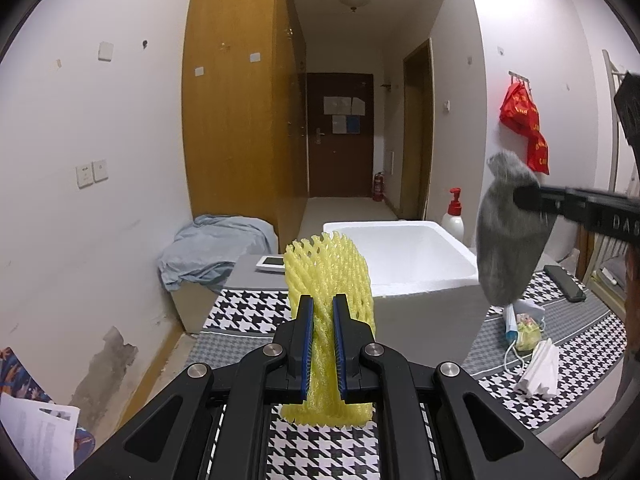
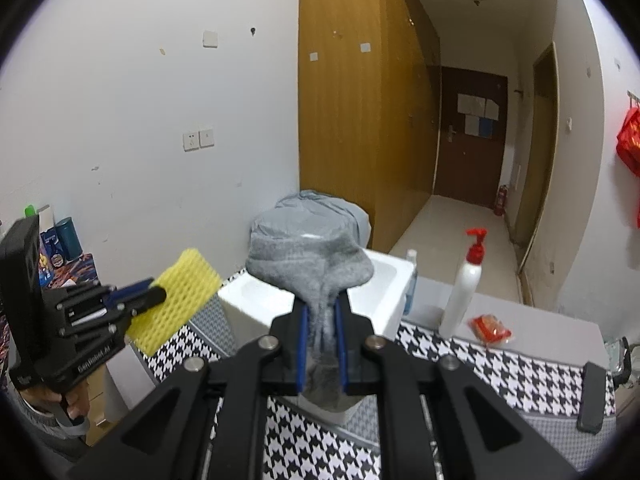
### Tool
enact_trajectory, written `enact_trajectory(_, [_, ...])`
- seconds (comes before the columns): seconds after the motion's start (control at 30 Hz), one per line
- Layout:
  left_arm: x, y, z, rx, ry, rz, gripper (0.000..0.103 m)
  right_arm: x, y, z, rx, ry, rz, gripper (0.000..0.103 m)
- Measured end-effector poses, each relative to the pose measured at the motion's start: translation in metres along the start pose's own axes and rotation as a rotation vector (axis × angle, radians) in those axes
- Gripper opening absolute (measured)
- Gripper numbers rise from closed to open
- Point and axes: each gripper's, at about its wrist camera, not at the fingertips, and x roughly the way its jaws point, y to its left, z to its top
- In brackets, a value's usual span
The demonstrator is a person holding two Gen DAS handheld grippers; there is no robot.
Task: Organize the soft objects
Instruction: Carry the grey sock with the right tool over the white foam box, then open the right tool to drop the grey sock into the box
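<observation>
From my left wrist camera, my left gripper (image 1: pixel 323 344) is clamped on a yellow foam net (image 1: pixel 328 280), its blue-padded fingers (image 1: pixel 306 344) pinching the tube near its lower part. The net stands with its long axis upright and leaning a little away from me, its open top end toward the white foam box (image 1: pixel 420 256) behind it, its bottom edge hanging above the black-and-white checked cloth (image 1: pixel 248 308). At the right of this view my right gripper (image 1: pixel 532 198) reaches in from the side, holding a grey sock (image 1: pixel 508 240) that hangs long-axis down, bunched end up, beside the box's right corner. White face masks (image 1: pixel 538 368) and a dark phone (image 1: pixel 564 282) lie on the cloth below it, and a white pump bottle (image 1: pixel 454 216) stands behind the box. From my right wrist camera, my right gripper (image 2: pixel 322 340) is closed on the sock (image 2: pixel 312 268), the fabric squeezed between the fingers (image 2: pixel 302 344) and mushrooming out past the tips, long axis pointing away from me over the box (image 2: pixel 256 300). At the left my left gripper (image 2: pixel 154 296) holds the net (image 2: pixel 176 300), tilted up to the right, near the box's left corner. The pump bottle (image 2: pixel 466 284) and a small red packet (image 2: pixel 490 330) sit to the right.
</observation>
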Motion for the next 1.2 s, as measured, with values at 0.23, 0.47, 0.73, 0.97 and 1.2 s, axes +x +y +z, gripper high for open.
enact_trajectory(0.23, [0.002, 0.010, -0.001, -0.017, 0.002, 0.007, 0.010, 0.004, 0.001, 0.024, -0.012, -0.035, -0.007, 0.015])
enact_trajectory(0.47, [0.005, 0.014, -0.003, -0.019, 0.009, 0.002, 0.010, 0.026, 0.002, 0.036, -0.016, -0.018, -0.004, 0.015])
enact_trajectory(0.73, [0.015, 0.016, -0.002, -0.020, 0.019, 0.011, 0.010, 0.055, -0.005, 0.043, -0.009, 0.043, 0.006, 0.015])
enact_trajectory(0.97, [0.021, 0.020, -0.002, -0.023, 0.021, 0.025, 0.010, 0.085, -0.006, 0.042, -0.008, 0.129, 0.006, 0.015])
enact_trajectory(1.2, [0.027, 0.026, -0.002, -0.030, 0.027, 0.024, 0.010, 0.110, -0.010, 0.035, 0.016, 0.193, 0.026, 0.015])
